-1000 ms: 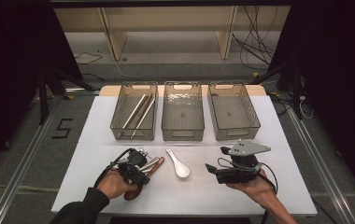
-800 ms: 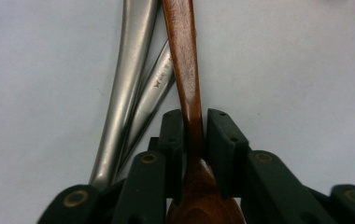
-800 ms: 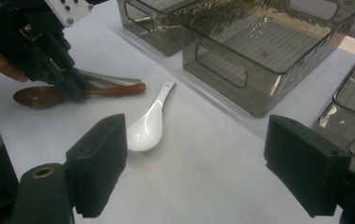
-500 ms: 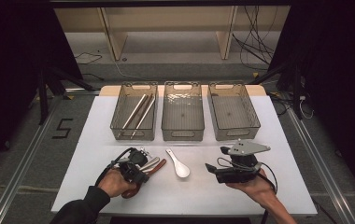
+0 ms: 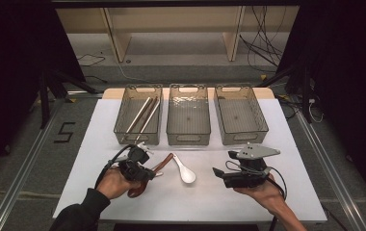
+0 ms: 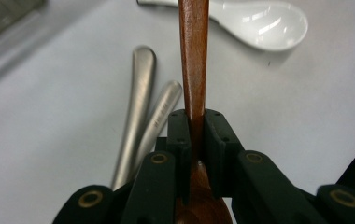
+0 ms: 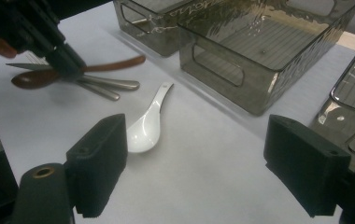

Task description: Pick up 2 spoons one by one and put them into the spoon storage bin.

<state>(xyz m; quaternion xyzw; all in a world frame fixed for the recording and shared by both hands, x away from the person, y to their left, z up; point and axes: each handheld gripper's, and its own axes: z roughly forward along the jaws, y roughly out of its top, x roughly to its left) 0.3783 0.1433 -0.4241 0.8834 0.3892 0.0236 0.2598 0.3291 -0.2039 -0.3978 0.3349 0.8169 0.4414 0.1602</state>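
Gripping the wooden spoon beside the white spoon

Holding the wooden spoon [image 6: 194, 60] by the neck, your left tool [image 5: 145, 166] has just been closing its jaws, and both pads now press on the brown handle from either side. Take the white spoon [image 5: 185, 171] as your landmark: the wooden spoon sits just left of it, its handle tip pointing up toward the white spoon's handle end and its dark bowl down by your left hand [image 5: 112, 182]. In the right gripper view the wooden spoon [image 7: 73, 72] looks clear of the desk [image 5: 195, 202], with its handle slanting upward. Two metal handles [image 6: 143, 102] lie on the desk directly beneath it, also left of the white spoon, side by side and touching near your jaws.

Your right tool [image 5: 218, 174] rests in your right hand [image 5: 263, 192] to the right of the white spoon, apart from it, jaws spread wide with nothing between them. Beyond the white spoon stand three clear bins in a row; the left bin [image 5: 123, 126] holds long chopsticks [image 5: 142, 115], the middle bin [image 5: 189, 139] stands straight behind the white spoon, and the right bin [image 5: 260, 126] is farthest off.
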